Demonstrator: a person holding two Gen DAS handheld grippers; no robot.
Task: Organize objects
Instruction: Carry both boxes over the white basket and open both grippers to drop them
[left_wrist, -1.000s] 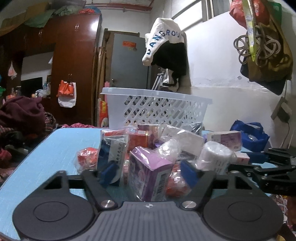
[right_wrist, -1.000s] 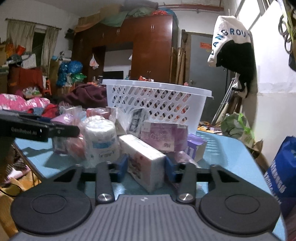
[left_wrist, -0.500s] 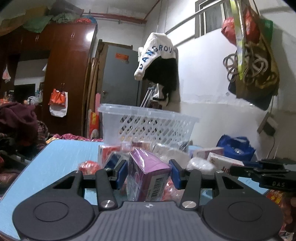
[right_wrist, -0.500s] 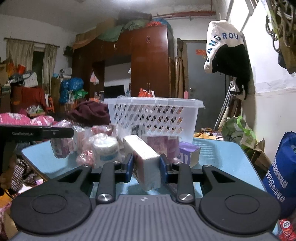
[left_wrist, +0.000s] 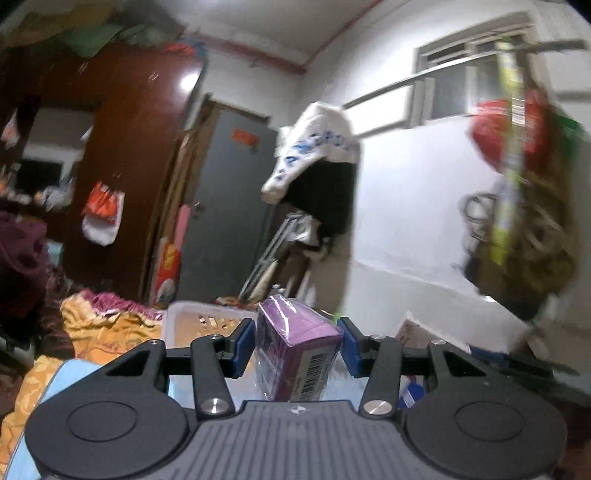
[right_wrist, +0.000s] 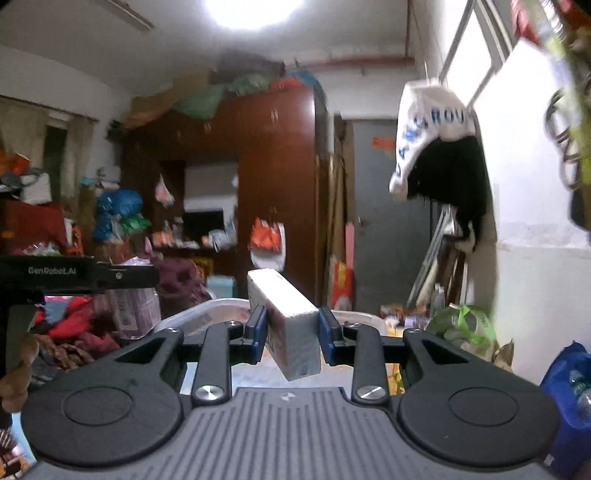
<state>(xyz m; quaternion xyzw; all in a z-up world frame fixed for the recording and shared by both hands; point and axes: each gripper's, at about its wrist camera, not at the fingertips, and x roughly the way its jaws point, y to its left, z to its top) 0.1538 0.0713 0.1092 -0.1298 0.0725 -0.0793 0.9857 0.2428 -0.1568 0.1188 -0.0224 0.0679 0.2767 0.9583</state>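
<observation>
The purple box (left_wrist: 295, 354) sits upright, clamped between the blue pads of the left claw (left_wrist: 297, 347), lifted in front of the white basket (left_wrist: 199, 321). The right claw (right_wrist: 291, 334) grips a white box (right_wrist: 288, 325) tilted on edge, above the basket's rim (right_wrist: 207, 308).

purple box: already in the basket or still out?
Out. The purple box is clamped between the left gripper fingers, held in the air just short of the white basket, whose rim shows behind it.
</observation>
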